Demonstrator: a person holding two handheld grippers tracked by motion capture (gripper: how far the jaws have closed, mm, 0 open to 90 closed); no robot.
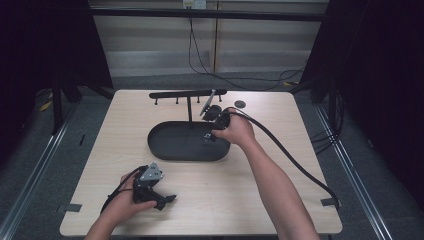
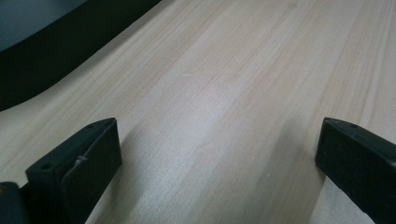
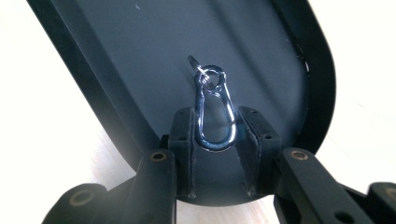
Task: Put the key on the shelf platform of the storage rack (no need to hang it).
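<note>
Right gripper (image 3: 215, 135): jaws drawn in narrow, pads pressing both long sides of a silver snap hook (image 3: 215, 112) and gripping it. A small split ring (image 3: 195, 63) hangs through the eye at the hook's far end. Hook sits over the floor of the black oval tray (image 3: 116, 60); whether its tip touches the tray floor is hard to judge from this angle. In the high view the right gripper (image 1: 209, 136) is over the tray's right half, near the thin black stand (image 1: 189, 100) with pegs along its top bar. Left gripper (image 2: 219, 154): jaws wide apart, nothing between them, resting low on the wooden table (image 2: 233, 70) near its front edge, well apart from the tray.
</note>
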